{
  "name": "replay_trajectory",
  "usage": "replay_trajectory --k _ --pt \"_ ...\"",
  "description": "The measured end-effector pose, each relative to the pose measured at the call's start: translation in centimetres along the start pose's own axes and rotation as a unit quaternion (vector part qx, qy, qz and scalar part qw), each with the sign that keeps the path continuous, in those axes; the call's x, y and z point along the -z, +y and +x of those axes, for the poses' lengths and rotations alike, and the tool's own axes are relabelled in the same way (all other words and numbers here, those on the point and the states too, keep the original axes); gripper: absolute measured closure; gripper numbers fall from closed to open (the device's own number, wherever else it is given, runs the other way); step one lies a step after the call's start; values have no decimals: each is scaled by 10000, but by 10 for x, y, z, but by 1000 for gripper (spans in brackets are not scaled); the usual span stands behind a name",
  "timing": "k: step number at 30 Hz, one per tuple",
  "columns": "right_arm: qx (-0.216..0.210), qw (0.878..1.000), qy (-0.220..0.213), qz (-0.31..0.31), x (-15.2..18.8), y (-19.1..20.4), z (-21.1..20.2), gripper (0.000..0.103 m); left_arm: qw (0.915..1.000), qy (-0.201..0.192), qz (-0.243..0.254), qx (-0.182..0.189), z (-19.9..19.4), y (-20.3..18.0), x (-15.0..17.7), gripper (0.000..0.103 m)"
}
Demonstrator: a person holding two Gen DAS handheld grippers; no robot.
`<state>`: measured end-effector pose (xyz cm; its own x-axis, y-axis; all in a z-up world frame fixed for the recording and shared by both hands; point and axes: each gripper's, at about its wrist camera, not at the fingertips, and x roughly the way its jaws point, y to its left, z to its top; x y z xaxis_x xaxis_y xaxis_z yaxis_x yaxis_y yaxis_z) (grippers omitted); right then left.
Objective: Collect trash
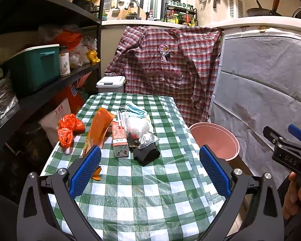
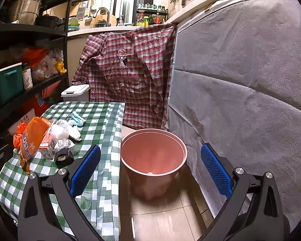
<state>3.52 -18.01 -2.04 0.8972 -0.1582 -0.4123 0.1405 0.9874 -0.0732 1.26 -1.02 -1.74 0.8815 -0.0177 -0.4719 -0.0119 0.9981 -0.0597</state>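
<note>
Green-and-white checked cloth covers the table [image 1: 142, 190], and the trash sits in a loose heap toward its far left part: two crumpled orange plastic bags [image 1: 69, 129] at the left edge, an orange snack wrapper [image 1: 99, 130] standing tilted, a small carton [image 1: 119, 140], a wad of clear plastic [image 1: 138, 127], a blue face mask [image 1: 136, 110] behind, and a black band [image 1: 146, 154] nearest the camera. The left gripper [image 1: 150, 169] hovers over the cloth, jaws spread wide, nothing between them. The right gripper [image 2: 150, 168] — also spread and empty — hangs above the floor, framing a pink bin [image 2: 153, 160] that stands just beside the table's right edge (something pale lies at its bottom, too small to tell).
</note>
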Motion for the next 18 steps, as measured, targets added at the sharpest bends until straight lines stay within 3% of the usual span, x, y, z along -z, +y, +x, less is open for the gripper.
replay_trajectory --k 18 --pt "1 10000 7 5 -1 -1 0 5 10000 -4 -9 17 -1 -1 -2 8"
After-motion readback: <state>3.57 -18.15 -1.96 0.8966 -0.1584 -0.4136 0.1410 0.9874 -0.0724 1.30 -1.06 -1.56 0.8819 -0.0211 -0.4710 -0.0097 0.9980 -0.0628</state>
